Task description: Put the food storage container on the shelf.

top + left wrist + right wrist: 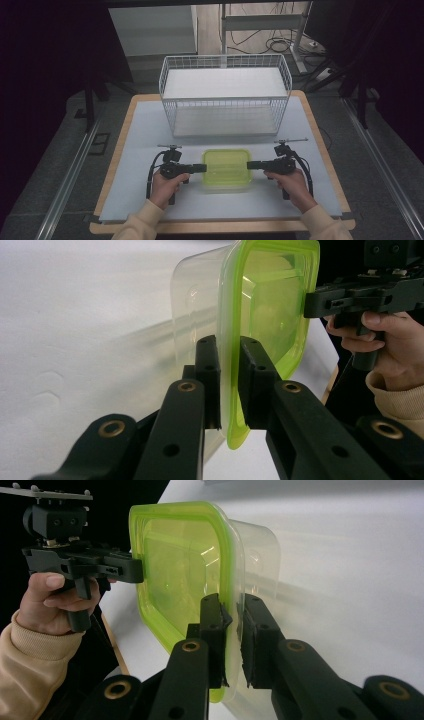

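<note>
While both grippers hold the box at its two short ends, the work looks to be near its start — the box is still on the desk.

Box: a clear plastic container point(226, 168) with a green lid, lying flat near the front edge of the desk point(140, 130), about midway between its left and right edges.

Left gripper: the left gripper point(204, 168) comes in level from the left side; in the left gripper view its jaws are clamped on the green rim of the container point(260, 305), one pad on top of the lid edge and one under it.

Right gripper: the right gripper point(249, 164) comes in level from the right side; in the right gripper view its pads sit on both sides of the same rim of the container point(185, 570), closed on it as far as I can see, though a thin gap at one pad is hard to judge.

Basket: a white wire basket point(225, 95) stands at the back edge of the desk, just behind the container and apart from it; its bottom looks bare.

Done: the reach and the two-sided grasp — both seem complete.

Left: I judge that the box must be lifted evenly by both hands, carried over the front wall of the basket and set down inside; nothing of this is done yet.

Risk: the rim is thin, so an uneven lift could tilt the box or let it slip out.
</note>
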A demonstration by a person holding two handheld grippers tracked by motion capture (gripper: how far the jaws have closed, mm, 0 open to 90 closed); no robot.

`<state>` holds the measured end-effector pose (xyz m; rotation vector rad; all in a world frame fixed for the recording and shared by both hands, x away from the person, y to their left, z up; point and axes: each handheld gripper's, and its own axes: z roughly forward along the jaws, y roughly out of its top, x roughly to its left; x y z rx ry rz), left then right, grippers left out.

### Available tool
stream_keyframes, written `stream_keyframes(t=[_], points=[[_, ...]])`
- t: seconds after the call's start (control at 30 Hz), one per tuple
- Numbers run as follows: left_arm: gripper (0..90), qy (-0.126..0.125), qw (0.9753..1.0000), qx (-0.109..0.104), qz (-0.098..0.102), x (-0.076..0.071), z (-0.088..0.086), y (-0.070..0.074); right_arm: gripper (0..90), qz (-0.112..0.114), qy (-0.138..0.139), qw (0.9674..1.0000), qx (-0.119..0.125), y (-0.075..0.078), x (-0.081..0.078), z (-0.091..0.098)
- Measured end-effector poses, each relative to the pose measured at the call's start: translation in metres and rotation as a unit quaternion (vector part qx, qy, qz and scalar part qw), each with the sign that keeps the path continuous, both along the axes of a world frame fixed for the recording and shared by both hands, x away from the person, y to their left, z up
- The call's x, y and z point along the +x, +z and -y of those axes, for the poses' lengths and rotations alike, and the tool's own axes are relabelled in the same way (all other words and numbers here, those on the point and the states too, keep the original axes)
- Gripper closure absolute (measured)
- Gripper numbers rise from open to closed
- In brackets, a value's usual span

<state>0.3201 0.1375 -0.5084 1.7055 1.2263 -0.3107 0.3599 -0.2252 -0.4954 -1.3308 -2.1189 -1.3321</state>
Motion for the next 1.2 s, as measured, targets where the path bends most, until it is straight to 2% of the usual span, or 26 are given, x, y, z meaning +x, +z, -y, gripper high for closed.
stream_keyframes(t=[0.2,0.3,0.7,0.9,1.03,1.2], points=[[80.8,0.0,1.0,-0.001,0.0,-0.001,-0.001,0.002,81.6,0.005,0.0,1.0,0.001,0.002,-0.001,-0.001],[80.8,0.004,1.0,-0.003,0.008,-0.002,-0.001,0.004,81.6,0.006,-0.001,1.0,0.002,0.003,-0.001,-0.001],[80.8,0.006,0.9993,-0.002,0.036,-0.008,-0.003,0.021,81.6,0.034,-0.004,0.9992,0.018,0.018,-0.006,-0.001],[80.8,0.007,0.9993,-0.009,0.037,-0.009,-0.006,0.026,81.7,0.049,-0.002,0.9986,0.021,0.027,-0.007,-0.003],[80.8,0.009,0.999,-0.006,0.043,-0.007,-0.007,0.035,81.8,0.053,-0.003,0.9984,0.02,0.031,-0.006,-0.005],[80.8,0.009,0.9986,-0.005,0.051,-0.004,-0.009,0.048,81.7,0.064,-0.003,0.9976,0.024,0.044,-0.004,-0.006]])
